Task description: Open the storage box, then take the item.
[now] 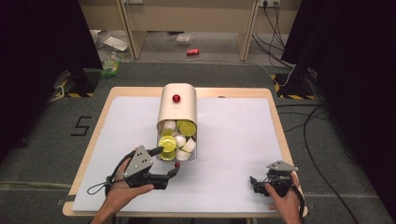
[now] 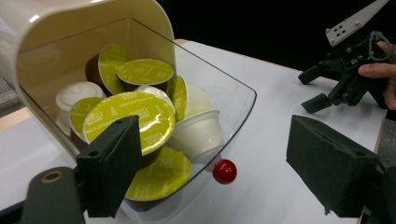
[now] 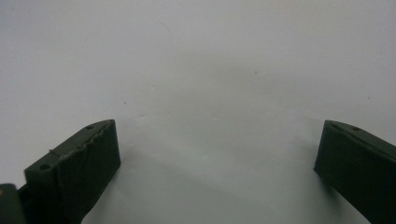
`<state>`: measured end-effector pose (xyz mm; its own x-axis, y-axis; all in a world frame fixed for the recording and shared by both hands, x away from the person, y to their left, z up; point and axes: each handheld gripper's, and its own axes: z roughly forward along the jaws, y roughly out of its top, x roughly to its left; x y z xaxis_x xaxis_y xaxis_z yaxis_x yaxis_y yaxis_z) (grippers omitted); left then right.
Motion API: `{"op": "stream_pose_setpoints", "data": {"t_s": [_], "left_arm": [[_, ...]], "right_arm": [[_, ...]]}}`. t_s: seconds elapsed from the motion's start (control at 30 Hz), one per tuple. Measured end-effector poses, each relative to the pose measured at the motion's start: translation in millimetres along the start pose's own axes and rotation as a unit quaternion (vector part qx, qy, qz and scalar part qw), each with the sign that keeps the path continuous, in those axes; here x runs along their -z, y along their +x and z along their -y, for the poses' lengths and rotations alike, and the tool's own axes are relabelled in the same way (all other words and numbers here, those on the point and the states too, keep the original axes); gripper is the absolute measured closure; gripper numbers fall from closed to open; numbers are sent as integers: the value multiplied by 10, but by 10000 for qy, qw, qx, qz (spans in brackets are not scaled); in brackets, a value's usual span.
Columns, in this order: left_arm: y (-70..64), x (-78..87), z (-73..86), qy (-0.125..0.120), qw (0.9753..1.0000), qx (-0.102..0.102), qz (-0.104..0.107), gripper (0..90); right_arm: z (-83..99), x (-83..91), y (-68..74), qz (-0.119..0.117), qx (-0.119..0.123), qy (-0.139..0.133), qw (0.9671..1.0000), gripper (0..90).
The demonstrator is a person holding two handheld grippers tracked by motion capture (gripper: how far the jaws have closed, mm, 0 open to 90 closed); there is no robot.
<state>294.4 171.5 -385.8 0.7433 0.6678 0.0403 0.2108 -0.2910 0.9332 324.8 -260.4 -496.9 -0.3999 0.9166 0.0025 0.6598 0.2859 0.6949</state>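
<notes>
- Step in hand, as judged: the clear drawer of the cream capsule dispenser is pulled out, and the left gripper is set at its front end, by the red knob.
- To be done well: the knob should be centred between the jaws before any squeeze. In the left gripper view it sits low and left of centre, much closer to the left jaw.
- Any pull or push should be kept in line with the drawer's slide. A skewed load is likely to jam it or drag the dispenser across the white mat.
- Left jaw: overlaps the drawer's front in the left gripper view, in front of a green-lidded capsule. Contact with the clear wall cannot be told.
- Left gripper fingers: spread wide, nothing pinched. Knob lies in the gap, untouched on both sides.
- Drawer contents: green-lidded and white capsules heaped loosely just beyond the left jaw. A jerk could spill them over the low front lip.
- Right gripper: well apart to the right of the drawer, low over the mat.
- Right gripper fingers: spread wide, nothing between them but bare mat. Nothing held; whether the tips touch the mat cannot be told.
</notes>
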Motion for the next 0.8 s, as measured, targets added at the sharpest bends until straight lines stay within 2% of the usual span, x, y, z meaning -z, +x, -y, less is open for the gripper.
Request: {"op": "stream_pose_setpoints", "data": {"t_s": [0.43, 0.8], "left_arm": [[146, -34, -75, -81, 9998, 132, -89, 177], [128, -79, -86, -44, 10000, 26, -85, 178]], "right_arm": [[-1, 1, 0, -3, 2, 7, 10000, 2], [0, 0, 0, -1, 0, 3, 10000, 2]]}}
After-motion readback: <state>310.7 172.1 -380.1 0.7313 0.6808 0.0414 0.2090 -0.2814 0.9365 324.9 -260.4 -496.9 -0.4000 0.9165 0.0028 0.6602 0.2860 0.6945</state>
